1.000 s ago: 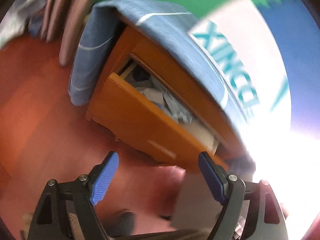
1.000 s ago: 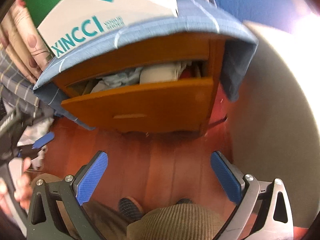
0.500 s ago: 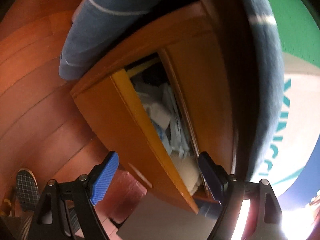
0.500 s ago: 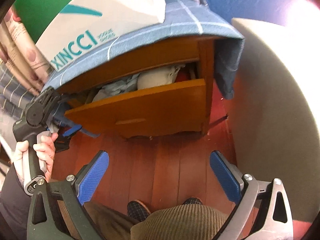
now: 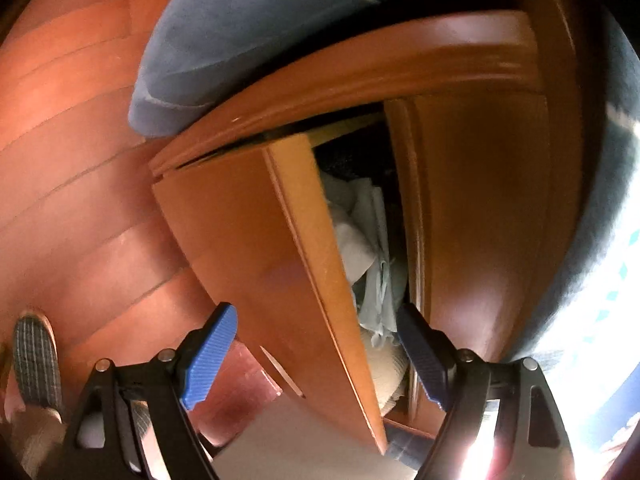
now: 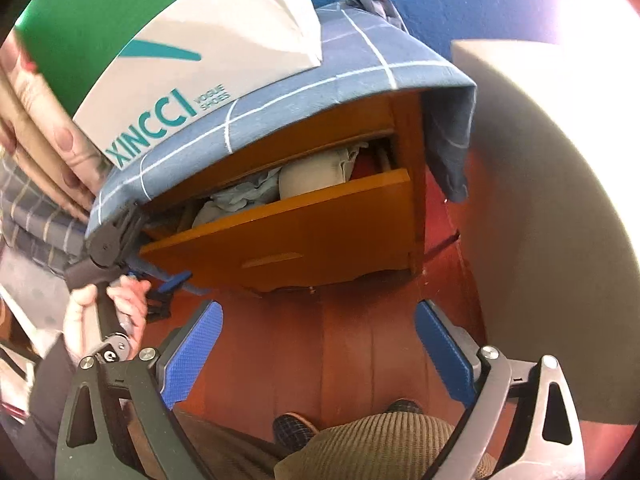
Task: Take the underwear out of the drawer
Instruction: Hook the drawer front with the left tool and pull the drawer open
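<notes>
While the drawer (image 6: 304, 236) stands pulled partway out of the wooden nightstand (image 6: 404, 132):
Underwear: pale crumpled pieces (image 5: 360, 236) heaped inside the drawer, a cream one (image 6: 312, 178) toward 1 o'clock of its front.
Left tool (image 5: 316, 350): blue pads spread wide, nothing gripped, straddling the drawer's top edge at its 9 o'clock corner.
Right tool (image 6: 318, 354): jaws wide but just closing slightly, empty, over the wood floor (image 6: 348, 344) at 6 o'clock of the drawer.
Nightstand top: blue checked cloth (image 6: 360, 68), white shoebox (image 6: 208, 52).
</notes>
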Demonstrator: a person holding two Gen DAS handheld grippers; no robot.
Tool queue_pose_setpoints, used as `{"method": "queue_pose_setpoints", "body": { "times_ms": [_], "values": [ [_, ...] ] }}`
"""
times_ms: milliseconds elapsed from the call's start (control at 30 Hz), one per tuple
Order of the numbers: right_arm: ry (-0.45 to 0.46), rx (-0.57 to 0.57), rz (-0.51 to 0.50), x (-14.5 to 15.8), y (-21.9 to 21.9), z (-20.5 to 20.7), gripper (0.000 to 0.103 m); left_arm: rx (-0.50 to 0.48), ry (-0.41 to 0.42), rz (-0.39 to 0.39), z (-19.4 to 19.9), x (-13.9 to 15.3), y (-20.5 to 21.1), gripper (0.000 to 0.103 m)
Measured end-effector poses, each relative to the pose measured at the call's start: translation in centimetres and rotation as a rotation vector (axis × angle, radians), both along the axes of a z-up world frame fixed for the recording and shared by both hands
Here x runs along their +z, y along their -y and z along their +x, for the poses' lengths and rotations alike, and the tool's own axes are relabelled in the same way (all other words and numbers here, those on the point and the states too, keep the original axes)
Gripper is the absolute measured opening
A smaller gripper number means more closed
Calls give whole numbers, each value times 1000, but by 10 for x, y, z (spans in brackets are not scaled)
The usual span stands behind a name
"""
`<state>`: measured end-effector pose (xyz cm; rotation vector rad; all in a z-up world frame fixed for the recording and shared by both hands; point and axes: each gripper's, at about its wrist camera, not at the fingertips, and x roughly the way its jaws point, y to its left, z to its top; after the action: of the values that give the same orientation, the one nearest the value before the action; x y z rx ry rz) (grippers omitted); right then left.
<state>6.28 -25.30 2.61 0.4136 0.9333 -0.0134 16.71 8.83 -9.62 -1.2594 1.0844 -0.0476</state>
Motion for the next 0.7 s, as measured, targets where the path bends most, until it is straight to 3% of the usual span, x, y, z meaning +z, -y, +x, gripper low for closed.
{"method": "queue_pose_setpoints", "body": {
  "times_ms": [100,267,400,567,633,700],
  "values": [
    [4,16,-31,1,-8,1,96,13,17,1,-3,1,-5,84],
    [-1,22,-33,-1,-11,3,96,4,-63,-12,-10,-30,13,84],
    [-5,24,-40,-1,-12,4,95,11,-67,4,-8,-34,15,87],
    [-7,25,-49,0,-14,3,95,36,-116,-14,-5,-47,14,103],
    [-7,26,-54,0,-15,3,95,42,-120,-42,-6,-52,11,103],
    [-8,25,-58,1,-15,3,95,30,-116,-4,-5,-52,11,103]
  ]
}}
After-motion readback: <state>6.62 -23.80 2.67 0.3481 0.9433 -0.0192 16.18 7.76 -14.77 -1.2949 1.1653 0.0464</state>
